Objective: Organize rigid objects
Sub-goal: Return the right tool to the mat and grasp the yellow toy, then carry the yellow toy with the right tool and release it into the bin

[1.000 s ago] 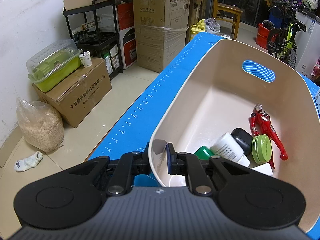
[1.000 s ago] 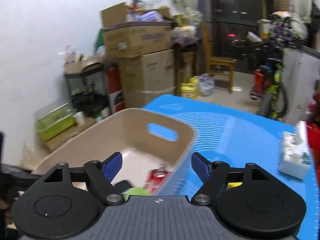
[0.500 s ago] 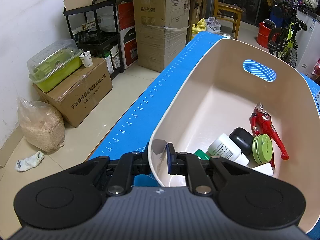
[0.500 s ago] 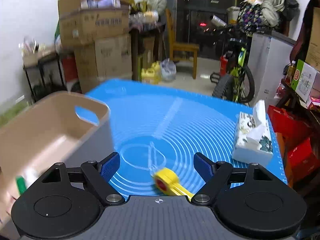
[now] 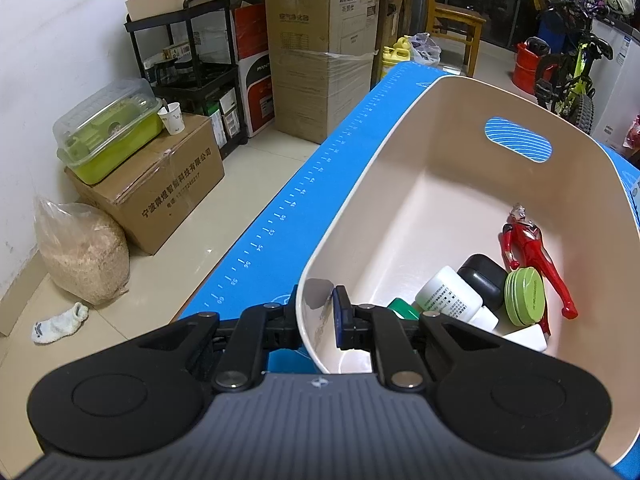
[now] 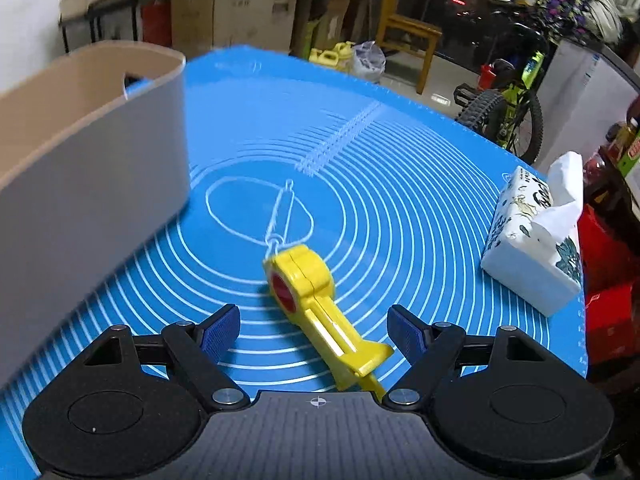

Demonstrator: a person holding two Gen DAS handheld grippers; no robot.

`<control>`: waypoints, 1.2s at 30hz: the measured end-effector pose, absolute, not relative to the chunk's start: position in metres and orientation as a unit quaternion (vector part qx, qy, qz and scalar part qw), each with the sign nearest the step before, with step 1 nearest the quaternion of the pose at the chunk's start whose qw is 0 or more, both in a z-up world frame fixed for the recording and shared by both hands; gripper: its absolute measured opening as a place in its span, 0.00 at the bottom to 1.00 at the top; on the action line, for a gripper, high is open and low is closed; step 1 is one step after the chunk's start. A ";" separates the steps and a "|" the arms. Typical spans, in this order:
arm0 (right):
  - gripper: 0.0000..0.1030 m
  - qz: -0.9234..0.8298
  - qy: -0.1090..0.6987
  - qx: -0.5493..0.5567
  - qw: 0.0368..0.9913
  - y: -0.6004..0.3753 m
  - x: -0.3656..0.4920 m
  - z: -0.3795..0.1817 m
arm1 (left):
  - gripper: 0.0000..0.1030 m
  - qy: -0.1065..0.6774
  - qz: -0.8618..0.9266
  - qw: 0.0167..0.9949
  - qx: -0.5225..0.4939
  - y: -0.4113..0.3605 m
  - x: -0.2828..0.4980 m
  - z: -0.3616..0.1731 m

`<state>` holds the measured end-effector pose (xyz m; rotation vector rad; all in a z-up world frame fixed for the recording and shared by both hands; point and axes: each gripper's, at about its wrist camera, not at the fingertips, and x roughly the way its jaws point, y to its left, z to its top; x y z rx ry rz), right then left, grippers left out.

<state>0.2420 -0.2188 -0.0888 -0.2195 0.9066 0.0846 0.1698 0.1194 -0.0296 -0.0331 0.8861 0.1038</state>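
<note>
My left gripper (image 5: 318,316) is shut on the near rim of the beige bin (image 5: 400,168), one finger inside the wall and one outside. Inside the bin lie a red toy figure (image 5: 528,248), a green round tin (image 5: 525,298), a black case (image 5: 482,280), a white bottle (image 5: 450,296) and a green cap (image 5: 404,307). In the right wrist view a yellow plastic tool with a red disc (image 6: 308,284) lies on the blue mat (image 6: 400,184). My right gripper (image 6: 316,330) hovers just above it, open, with the tool's handle between the fingers and untouched. The bin (image 6: 92,152) stands to the left.
A tissue box (image 6: 532,236) sits near the mat's right edge. Beyond the table are cardboard boxes (image 5: 320,48), a black shelf cart (image 5: 188,56), a green lidded container (image 5: 108,132), a bag of grain (image 5: 80,252), a wooden chair (image 6: 408,36) and a bicycle (image 6: 512,108).
The right gripper swung from over the bin to the right and down, arriving above the yellow tool. The left gripper and the bin stayed as they were.
</note>
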 end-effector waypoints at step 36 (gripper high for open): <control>0.33 -0.012 0.373 -0.048 0.926 -0.213 0.200 -0.043 | 0.16 0.428 0.050 0.902 -0.015 0.119 0.170 -0.029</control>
